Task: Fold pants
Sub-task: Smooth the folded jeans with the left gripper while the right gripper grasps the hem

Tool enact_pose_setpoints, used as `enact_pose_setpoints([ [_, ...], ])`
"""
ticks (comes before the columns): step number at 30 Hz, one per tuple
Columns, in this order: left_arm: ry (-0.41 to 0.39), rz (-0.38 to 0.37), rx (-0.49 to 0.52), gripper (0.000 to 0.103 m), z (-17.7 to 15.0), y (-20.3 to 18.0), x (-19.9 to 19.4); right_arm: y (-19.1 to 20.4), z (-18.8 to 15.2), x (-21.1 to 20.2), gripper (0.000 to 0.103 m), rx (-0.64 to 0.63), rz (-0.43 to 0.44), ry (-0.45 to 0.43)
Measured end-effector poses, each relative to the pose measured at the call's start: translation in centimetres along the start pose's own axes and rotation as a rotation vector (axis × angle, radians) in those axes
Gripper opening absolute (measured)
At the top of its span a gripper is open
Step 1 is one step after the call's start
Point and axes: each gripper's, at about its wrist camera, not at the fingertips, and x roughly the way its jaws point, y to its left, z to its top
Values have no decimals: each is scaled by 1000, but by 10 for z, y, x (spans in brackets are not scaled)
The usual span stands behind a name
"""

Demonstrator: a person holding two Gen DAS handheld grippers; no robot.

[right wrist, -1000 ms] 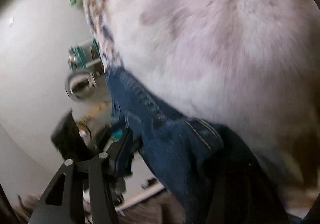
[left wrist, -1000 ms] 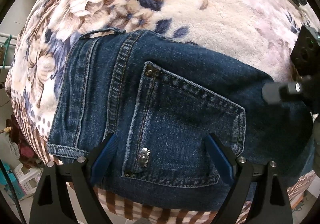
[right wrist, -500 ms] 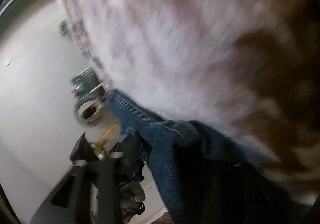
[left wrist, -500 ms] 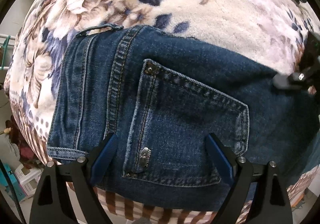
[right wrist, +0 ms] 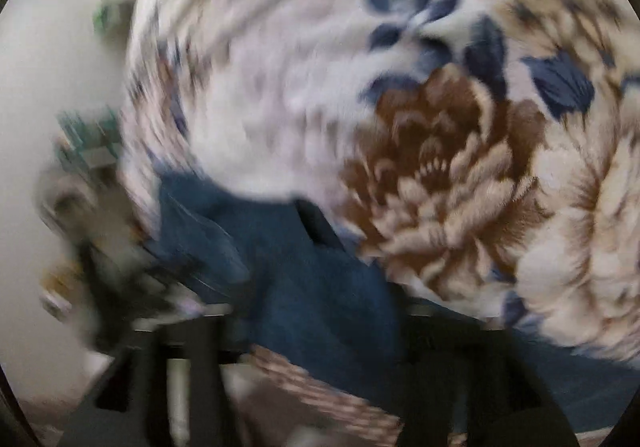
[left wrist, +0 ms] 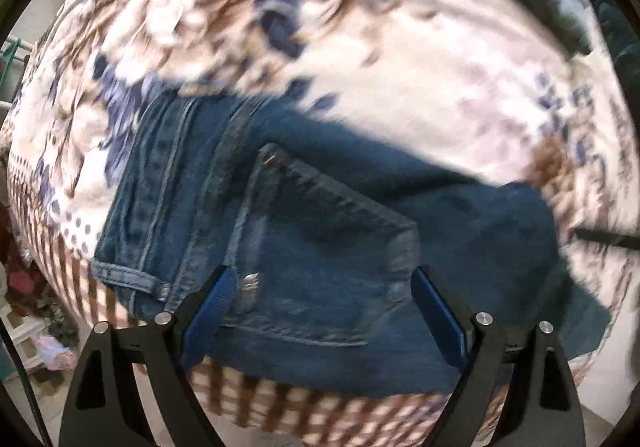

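This looks like a home, probably a bedroom: a plush floral blanket (left wrist: 400, 59) covers what seems to be a bed, with blurred household clutter (left wrist: 36, 331) on the pale floor (right wrist: 48, 87) beside it.

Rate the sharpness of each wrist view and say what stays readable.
Left wrist view: mild motion blur, yet the jeans, their back pocket and the floral blanket remain readable; fisheye bending curves the blanket's edges. Right wrist view: heavy swirling smear; only the blanket's brown flower is fairly clear, and the right gripper is a dark blur.
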Motion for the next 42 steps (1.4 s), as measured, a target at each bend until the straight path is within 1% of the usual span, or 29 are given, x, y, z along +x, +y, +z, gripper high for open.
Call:
enact_pose_setpoints([
  [1, -9, -4, 5, 90, 3, -5, 0, 6, -3, 11, 63, -44, -72, 19],
  [3, -18, 7, 18, 90, 15, -16, 7, 2, -7, 34, 58, -86, -243, 45],
  [4, -20, 15, 19, 90, 22, -18, 13, -9, -8, 43, 57, -68, -344, 41],
  [5, -23, 38, 22, 90, 29, -20, 20, -20, -10, 46, 57, -28, -398, 27],
  [6, -16, 63, 26, 90, 36, -19, 26, -28, -14, 43, 57, 22, -381, -3],
  [7, -3, 62, 18, 90, 39, -18, 29, -37, -21, 34, 57, 89, -323, -48],
  [9, -19, 26, 3, 90, 40, -16, 24, -52, -45, 11, 57, 203, -220, -148],
  [10, -32, 39, 27, 90, 38, -20, 19, -62, -62, -3, 58, 261, -177, -205],
  [12, -52, 63, 91, 90, 31, -35, 9, -93, -107, -36, 59, 391, -121, -350],
  [13, -57, 65, 113, 90, 24, -45, 5, -113, -131, -51, 62, 459, -103, -420],
  [14, -59, 64, 132, 90, 18, -58, 3, -130, -153, -63, 63, 524, -95, -476],
  [16, -62, 55, 177, 90, 3, -87, 0, -167, -206, -86, 63, 691, -111, -584],
  [19, -83, 25, 253, 90, -20, -144, -1, -247, -303, -117, 63, 972, -160, -729],
  [21, -72, 14, 322, 90, -36, -196, 4, -307, -360, -140, 63, 1153, -204, -795],
  [22, -63, 6, 345, 90, -41, -216, 7, -339, -386, -151, 63, 1217, -216, -822],
  [23, -55, -1, 368, 90, -49, -240, 10, -361, -408, -155, 63, 1256, -227, -835],
  [24, -53, -4, 389, 90, -54, -261, 13, -386, -424, -159, 63, 1309, -239, -849],
  [25, -55, -4, 406, 90, -57, -280, 13, -407, -434, -161, 63, 1334, -229, -860],
  [28, -66, 13, 469, 90, -70, -330, 18, -450, -437, -151, 63, 1359, -174, -863],
  [29, -69, 18, 482, 90, -69, -337, 22, -463, -434, -146, 59, 1354, -151, -861],
  [30, -72, 24, 495, 90, -72, -348, 23, -471, -431, -143, 53, 1337, -129, -864],
  [31, -73, 31, 510, 90, -76, -358, 26, -479, -426, -141, 23, 1306, -108, -858],
  [32, -72, 43, 528, 90, -80, -368, 29, -481, -421, -139, 12, 1281, -125, -845],
  [34, -71, 65, 560, 90, -84, -380, 31, -473, -414, -139, 9, 1235, -187, -844],
  [36, -72, 80, 581, 90, -86, -389, 35, -465, -415, -146, 9, 1228, -246, -873],
  [37, -74, 86, 590, 90, -87, -393, 37, -464, -421, -147, 9, 1250, -242, -897],
  [39, -74, 101, 612, 90, -87, -398, 42, -466, -427, -138, 9, 1293, -199, -881],
  [40, -66, 104, 615, 90, -86, -399, 46, -471, -429, -132, 9, 1306, -171, -873],
  [42, -48, 106, 620, 90, -84, -400, 52, -479, -429, -128, 11, 1287, -96, -879],
])
